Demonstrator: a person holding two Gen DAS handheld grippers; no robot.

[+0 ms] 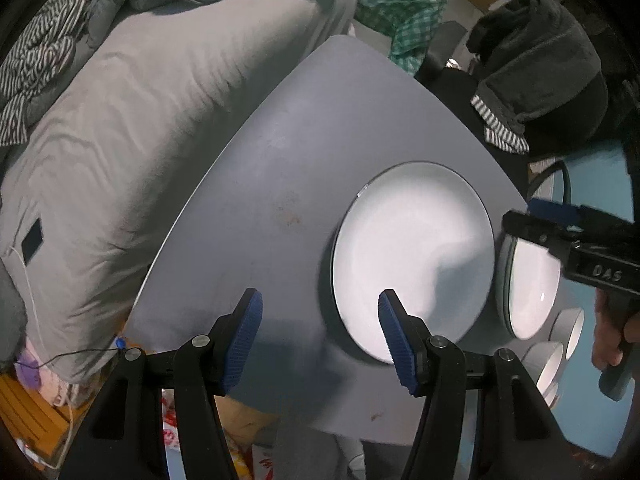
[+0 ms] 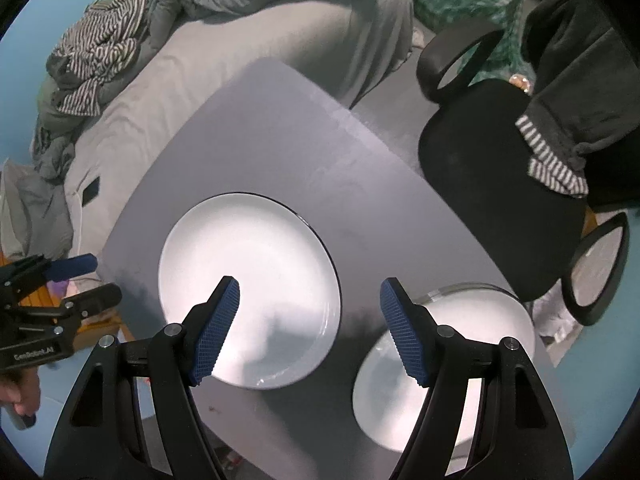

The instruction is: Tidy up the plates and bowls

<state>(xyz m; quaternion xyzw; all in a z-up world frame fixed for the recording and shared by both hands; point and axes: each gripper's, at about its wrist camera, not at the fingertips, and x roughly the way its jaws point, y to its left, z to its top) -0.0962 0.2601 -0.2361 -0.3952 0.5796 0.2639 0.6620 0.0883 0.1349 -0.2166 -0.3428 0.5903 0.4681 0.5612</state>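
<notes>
The counter [image 2: 280, 128] is a small grey top beside a bed [image 2: 224, 52], and its right and near edges sit close to the dishes; a careless nudge could slide a dish off, most likely the one nearest the edge. The large plate [image 2: 248, 292] lies flat near the middle of the counter, and its low rim gives the tongs little to bite on, so a pinch from straight above would probably skid off the glaze. The smaller plate [image 2: 452, 360] sits to its right, apart from it by a strip of bare counter. Two bowls [image 1: 560, 344] show only in the left wrist view, at the near right, blurred.

The right tongs [image 2: 308, 332] hang wide and empty above the gap between the two plates, one pad over each. The left tongs [image 1: 320, 340] are also wide and empty, over the large plate's left rim and the bare counter beside it. With both tongs so close, they could knock together.
</notes>
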